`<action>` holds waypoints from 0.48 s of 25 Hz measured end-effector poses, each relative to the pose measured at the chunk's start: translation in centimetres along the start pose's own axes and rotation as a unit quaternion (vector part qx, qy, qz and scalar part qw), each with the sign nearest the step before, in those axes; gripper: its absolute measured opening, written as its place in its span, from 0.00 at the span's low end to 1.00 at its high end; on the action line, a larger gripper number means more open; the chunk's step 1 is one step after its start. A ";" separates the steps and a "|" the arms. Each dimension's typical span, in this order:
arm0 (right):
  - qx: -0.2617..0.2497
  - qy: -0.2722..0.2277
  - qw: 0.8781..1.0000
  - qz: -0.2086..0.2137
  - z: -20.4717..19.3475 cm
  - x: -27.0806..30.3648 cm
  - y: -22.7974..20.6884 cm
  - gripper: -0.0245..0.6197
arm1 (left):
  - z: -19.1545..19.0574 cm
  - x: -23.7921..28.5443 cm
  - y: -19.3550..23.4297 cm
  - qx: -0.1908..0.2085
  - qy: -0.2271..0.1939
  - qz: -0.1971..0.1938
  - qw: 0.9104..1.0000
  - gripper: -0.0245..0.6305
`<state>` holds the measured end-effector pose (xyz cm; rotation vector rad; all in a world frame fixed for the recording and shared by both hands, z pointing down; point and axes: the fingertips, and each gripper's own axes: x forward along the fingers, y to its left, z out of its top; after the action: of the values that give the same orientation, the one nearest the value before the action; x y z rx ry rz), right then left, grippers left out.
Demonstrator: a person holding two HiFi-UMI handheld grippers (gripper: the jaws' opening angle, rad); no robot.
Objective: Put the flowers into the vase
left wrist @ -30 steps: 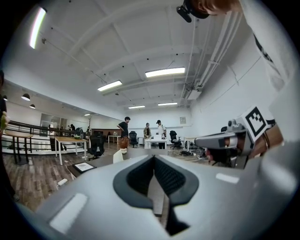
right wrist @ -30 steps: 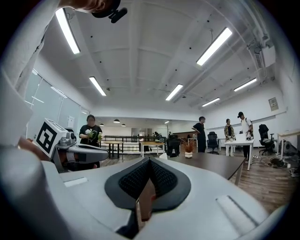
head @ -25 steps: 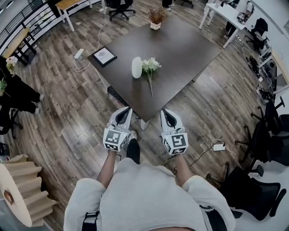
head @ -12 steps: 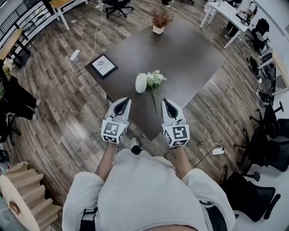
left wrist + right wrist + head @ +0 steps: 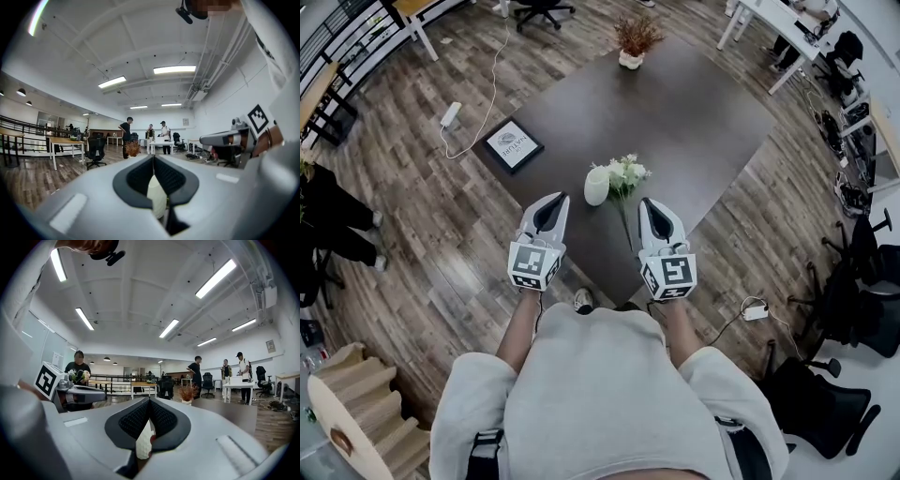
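A white vase [image 5: 596,186] stands near the front corner of the dark table [image 5: 694,122]. Beside it, on its right, lie white flowers [image 5: 624,172], their thin stem pointing toward me. My left gripper [image 5: 553,200] is shut and empty, held level just left of the vase and short of it. My right gripper [image 5: 650,202] is also shut and empty, just right of the stem. In the left gripper view the vase [image 5: 157,199] shows past the closed jaws. In the right gripper view the vase [image 5: 143,442] shows the same way.
A framed picture [image 5: 513,145] lies at the table's left corner and a potted dried plant [image 5: 635,42] at its far corner. Cables and a power strip [image 5: 450,114] lie on the wood floor. Office chairs [image 5: 853,309] stand to the right. Several people [image 5: 150,136] stand across the room.
Both grippers have moved forward together, from over the floor to over the table's near corner. The vase and flowers are closer. The jaws stayed shut.
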<state>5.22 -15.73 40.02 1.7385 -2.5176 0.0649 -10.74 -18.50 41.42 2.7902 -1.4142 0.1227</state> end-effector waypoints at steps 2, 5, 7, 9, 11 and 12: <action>0.007 0.009 1.000 0.004 -0.8 -0.1 -0.4 0.04 | -1.0 0.3 -0.1 -0.005 0.011 0.005 1.000 0.06; 0.020 0.019 0.999 0.019 -1.9 0.2 -1.2 0.04 | -2.2 0.9 -0.4 -0.012 0.027 0.013 0.999 0.07; 0.034 0.024 0.999 0.035 -2.5 0.5 -1.6 0.04 | -2.8 1.1 -0.7 -0.018 0.034 0.022 0.999 0.08; 0.047 0.034 0.997 0.050 -3.4 0.6 -1.9 0.04 | -3.7 1.1 -1.0 -0.027 0.044 0.033 0.998 0.08; 0.056 0.049 0.995 0.059 -4.5 1.2 -2.4 0.04 | -4.7 1.4 -1.2 -0.027 0.054 0.044 0.997 0.08; 0.060 0.059 0.995 0.062 -5.3 1.4 -2.7 0.04 | -5.3 1.6 -1.2 -0.027 0.060 0.050 0.997 0.07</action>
<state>7.46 -17.55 45.36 1.5640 -2.5812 0.3229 -9.18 -18.85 46.88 2.6199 -1.5053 0.2437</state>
